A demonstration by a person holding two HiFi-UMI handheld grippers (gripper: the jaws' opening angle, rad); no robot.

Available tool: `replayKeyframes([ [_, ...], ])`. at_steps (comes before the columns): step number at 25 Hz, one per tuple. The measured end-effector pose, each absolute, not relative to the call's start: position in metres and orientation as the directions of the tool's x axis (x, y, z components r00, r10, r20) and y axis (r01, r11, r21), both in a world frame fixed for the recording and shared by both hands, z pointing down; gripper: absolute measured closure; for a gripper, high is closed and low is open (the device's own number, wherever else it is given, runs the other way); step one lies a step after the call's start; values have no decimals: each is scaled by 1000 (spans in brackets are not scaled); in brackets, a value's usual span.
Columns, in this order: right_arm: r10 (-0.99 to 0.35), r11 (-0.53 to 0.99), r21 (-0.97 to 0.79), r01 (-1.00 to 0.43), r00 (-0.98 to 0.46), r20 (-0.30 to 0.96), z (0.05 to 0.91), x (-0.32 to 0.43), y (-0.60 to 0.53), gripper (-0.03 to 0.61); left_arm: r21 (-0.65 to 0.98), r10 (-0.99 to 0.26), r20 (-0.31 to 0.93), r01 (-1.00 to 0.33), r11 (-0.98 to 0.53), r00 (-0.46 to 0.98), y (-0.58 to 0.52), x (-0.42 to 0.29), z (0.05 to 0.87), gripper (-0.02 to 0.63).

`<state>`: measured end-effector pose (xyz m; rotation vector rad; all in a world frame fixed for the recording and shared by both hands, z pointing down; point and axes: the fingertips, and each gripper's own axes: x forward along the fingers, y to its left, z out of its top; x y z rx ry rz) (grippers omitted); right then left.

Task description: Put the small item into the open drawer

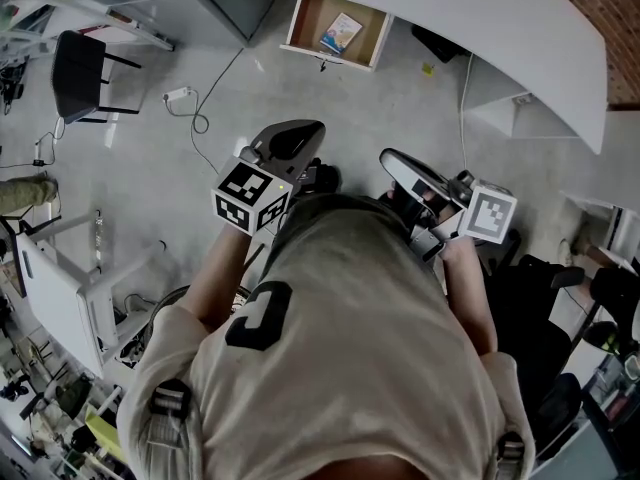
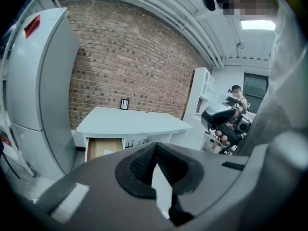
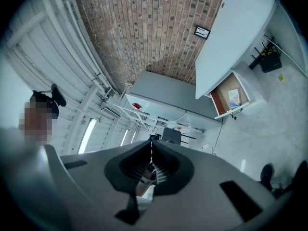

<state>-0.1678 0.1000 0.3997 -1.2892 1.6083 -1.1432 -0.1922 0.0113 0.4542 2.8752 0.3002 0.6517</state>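
A wooden drawer stands pulled out from the white desk. A small blue-and-white item lies flat inside it. The drawer and the item also show in the right gripper view, and the drawer shows in the left gripper view. I hold both grippers close to my chest, well back from the desk. My left gripper has its jaws shut with nothing between them. My right gripper is shut and empty too. It also shows in the left gripper view.
A tall grey cabinet stands left of the desk against a brick wall. A black chair and a white adapter with its cable are on the floor at left. A white frame stands by my left side.
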Motion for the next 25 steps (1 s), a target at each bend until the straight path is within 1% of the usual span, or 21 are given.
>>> replayKeyframes([
  [10, -979, 72, -939, -337, -202, -2, 395, -175, 65, 572, 225, 251, 388, 173, -959, 887, -28, -196, 454, 609],
  [14, -975, 49, -924, -380, -220, 39, 397, -181, 53, 574, 237, 257, 383, 174, -956, 887, -38, -200, 458, 609],
  [21, -971, 17, -919, -395, -227, 80, 403, -184, 33, 574, 264, 263, 379, 168, -950, 887, -58, -206, 463, 609],
  [25, -969, 18, -927, -375, -236, 77, 407, -189, 25, 574, 269, 268, 388, 169, -948, 882, -68, -206, 469, 609],
])
